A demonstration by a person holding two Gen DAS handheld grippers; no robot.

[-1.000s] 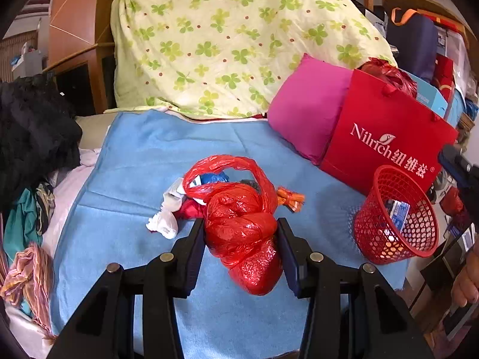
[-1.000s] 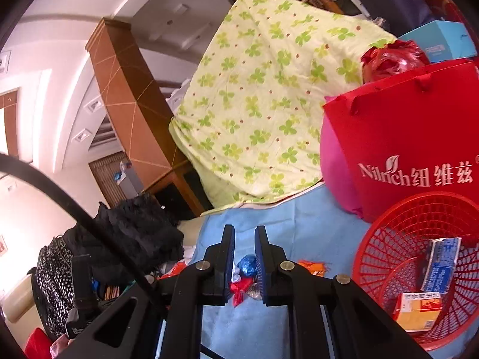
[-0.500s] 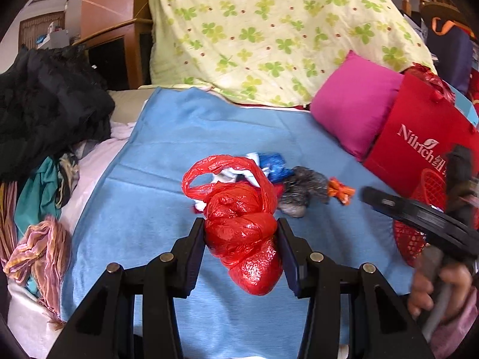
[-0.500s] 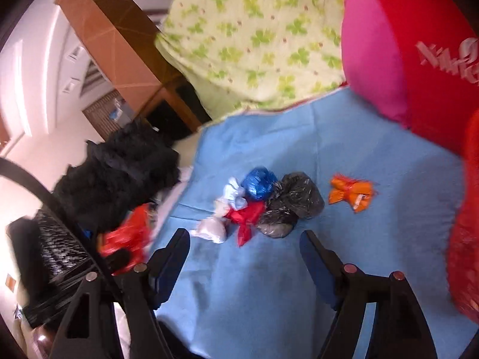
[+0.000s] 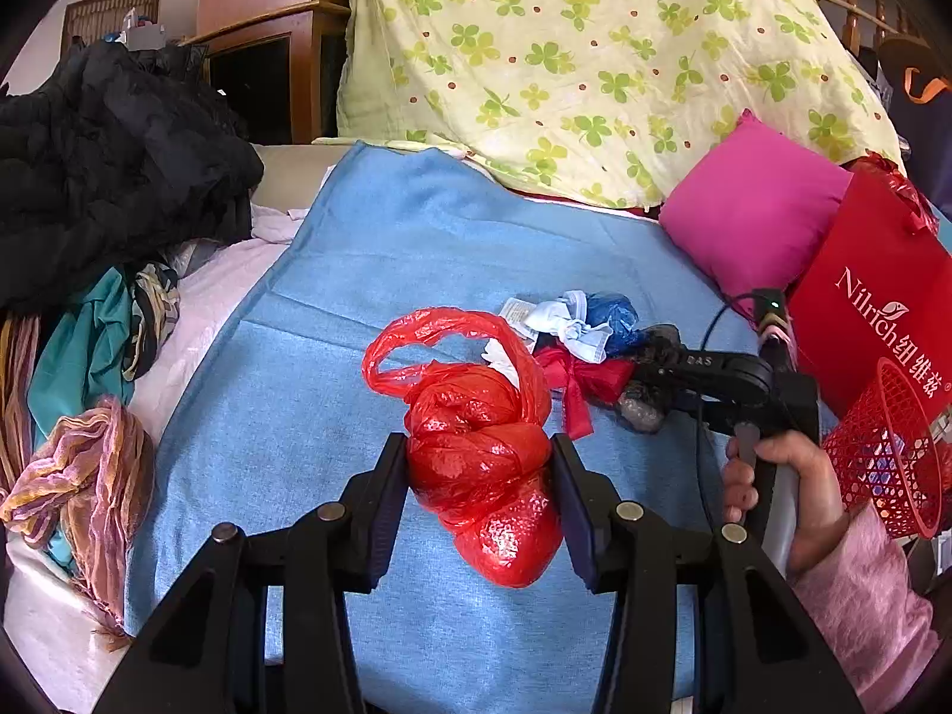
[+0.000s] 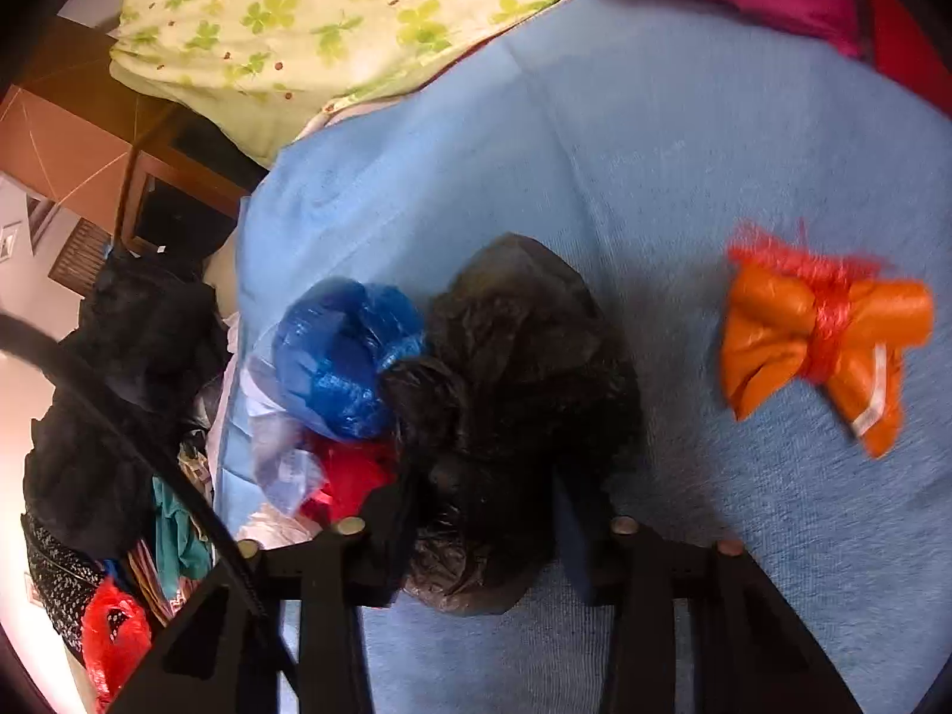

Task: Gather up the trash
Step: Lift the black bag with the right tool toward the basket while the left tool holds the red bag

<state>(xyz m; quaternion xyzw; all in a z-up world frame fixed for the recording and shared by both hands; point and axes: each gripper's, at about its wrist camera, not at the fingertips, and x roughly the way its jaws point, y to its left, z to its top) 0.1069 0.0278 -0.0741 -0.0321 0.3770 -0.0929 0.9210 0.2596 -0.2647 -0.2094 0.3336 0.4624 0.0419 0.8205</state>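
I am gripping the knotted red bag in my left tongs, both pads pressing its sides, its loop handles sticking out ahead above the blue blanket. My right tongs are closing around the black bag, which is sitting between the fingers, though I cannot tell if the pads are touching it yet. A blue bag is lying just left of the black one, touching it, and an orange wrapper is lying well off to the right. The red basket is standing right of my left tongs.
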